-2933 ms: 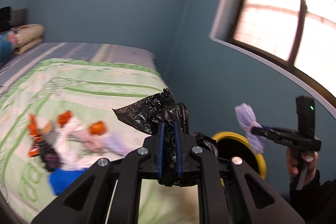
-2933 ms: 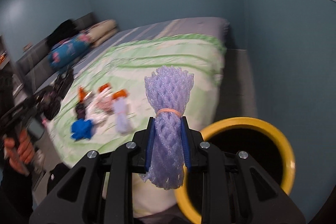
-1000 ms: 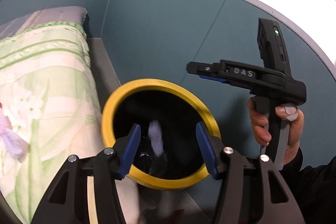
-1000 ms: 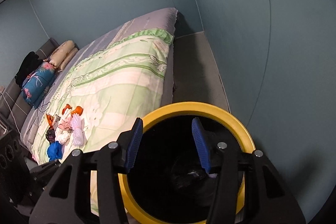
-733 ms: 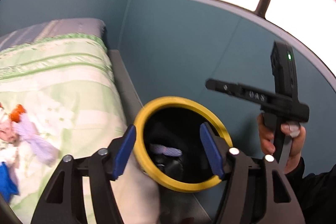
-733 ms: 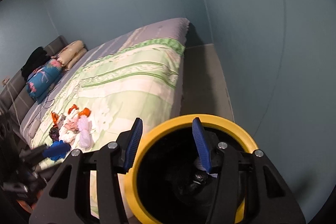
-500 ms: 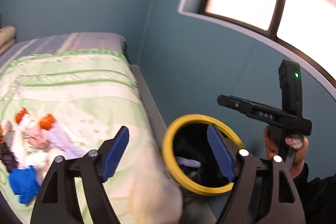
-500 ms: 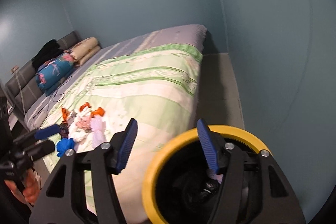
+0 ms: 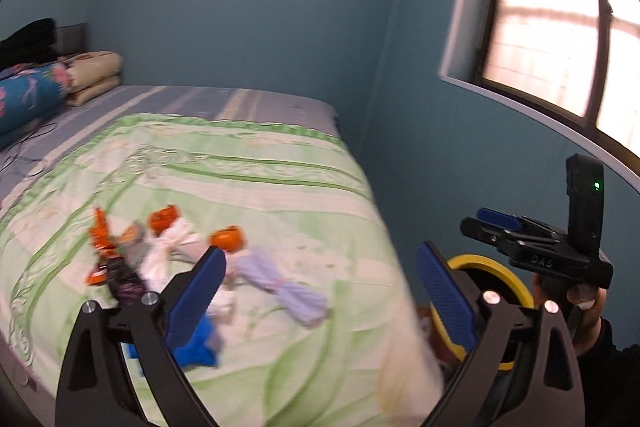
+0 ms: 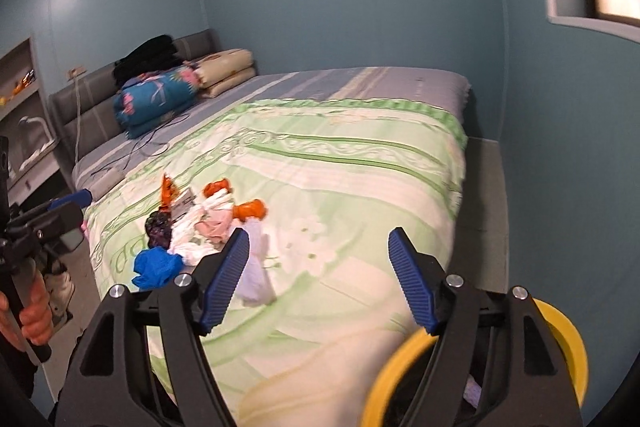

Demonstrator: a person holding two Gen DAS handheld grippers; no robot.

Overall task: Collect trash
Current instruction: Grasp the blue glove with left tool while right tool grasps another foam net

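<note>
Both swung bedward, left tool [image 9: 320, 291] wide, empty

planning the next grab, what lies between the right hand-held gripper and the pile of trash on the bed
Right wrist view: only bare green quilt separates the open right hand-held gripper from the trash pile; the lilac net piece lies nearest, beside its left finger.

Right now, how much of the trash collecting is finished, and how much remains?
Done: a lilac piece lies inside the yellow-rimmed black bin. In hand: nothing; the left gripper and right gripper are both open. Left: the heap of mixed wrappers and tissues on the green floral blanket.
</note>
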